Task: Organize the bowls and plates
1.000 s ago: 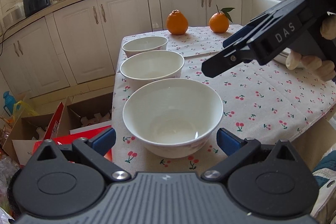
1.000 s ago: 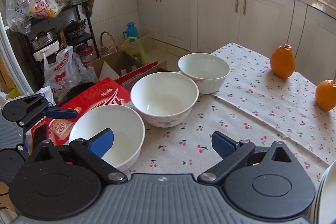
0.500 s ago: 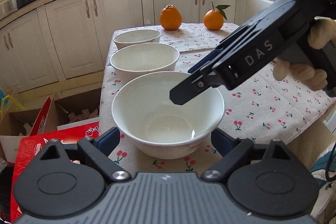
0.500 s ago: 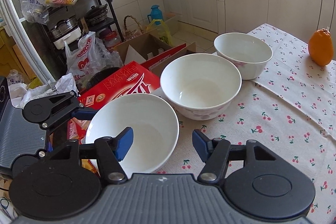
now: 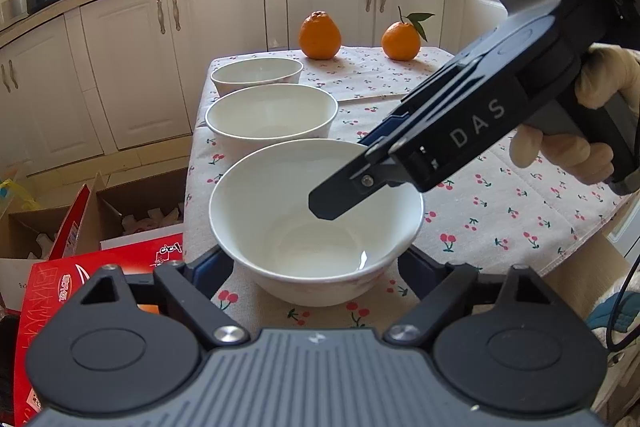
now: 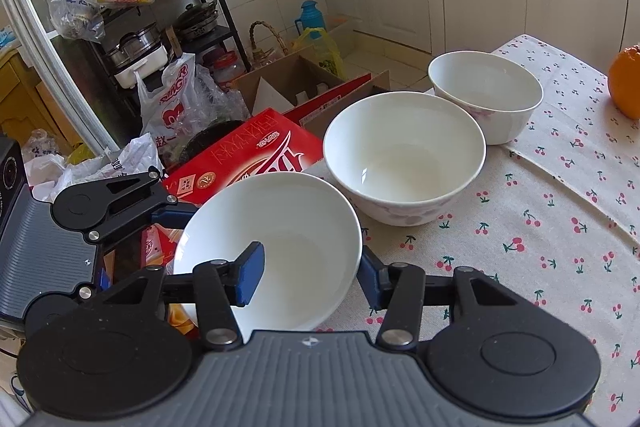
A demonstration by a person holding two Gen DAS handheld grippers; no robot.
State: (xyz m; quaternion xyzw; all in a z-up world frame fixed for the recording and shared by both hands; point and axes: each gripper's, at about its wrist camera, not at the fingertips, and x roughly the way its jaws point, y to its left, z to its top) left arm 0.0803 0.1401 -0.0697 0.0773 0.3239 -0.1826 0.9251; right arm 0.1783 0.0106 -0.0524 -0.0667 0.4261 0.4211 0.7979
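A: How far has the sorting been carried?

B: Nothing is stacked yet; three bowls are lined along the table (image 5: 520,211) edge; the nearest bowl (image 6: 272,247) is pinched at its rim by the right gripper (image 6: 308,277), one pad inside, one outside.

A: And the left gripper (image 5: 316,269)?

B: It is spread beside that bowl's base; contact cannot be told; nesting is left.

"DAS" in pale letters on right tongs (image 5: 362,169), red box (image 6: 248,155) print perhaps Chinese, unreadable
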